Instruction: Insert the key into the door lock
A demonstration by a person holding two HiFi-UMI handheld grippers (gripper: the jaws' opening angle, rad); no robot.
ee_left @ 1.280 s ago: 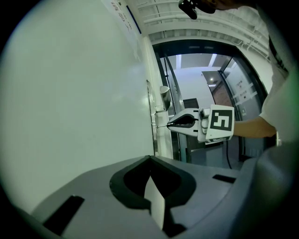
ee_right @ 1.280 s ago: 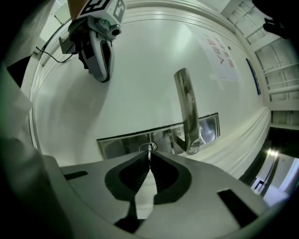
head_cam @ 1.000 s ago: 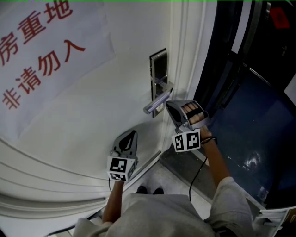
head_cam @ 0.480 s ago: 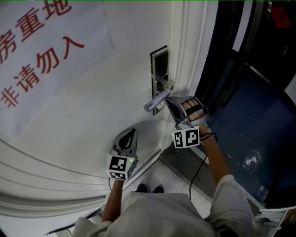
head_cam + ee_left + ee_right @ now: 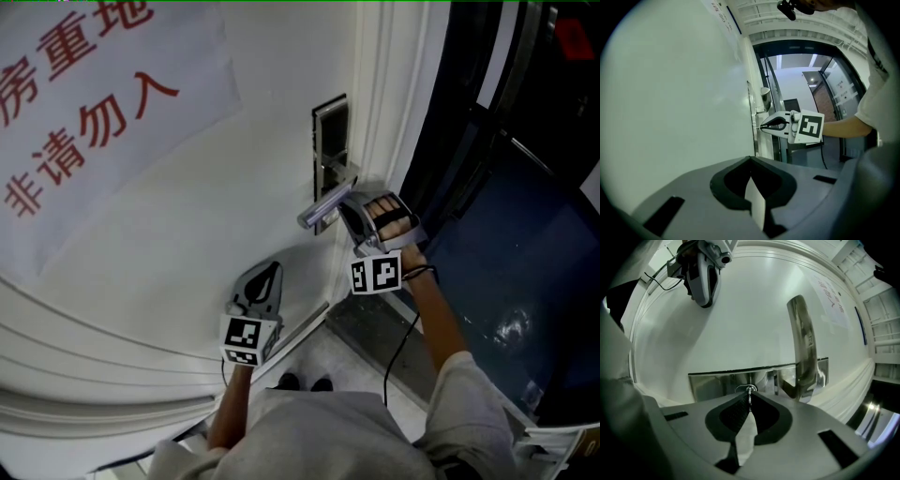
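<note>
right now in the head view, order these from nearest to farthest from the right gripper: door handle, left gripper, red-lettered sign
1. door handle, just left of the right gripper
2. left gripper, lower left
3. red-lettered sign, far upper left

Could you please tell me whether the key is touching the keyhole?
Touching: in the right gripper view, the tip of the key meets the keyhole, no gap.

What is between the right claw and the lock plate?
The key, pinched in the right claw, tip at the lock plate: right gripper view.
</note>
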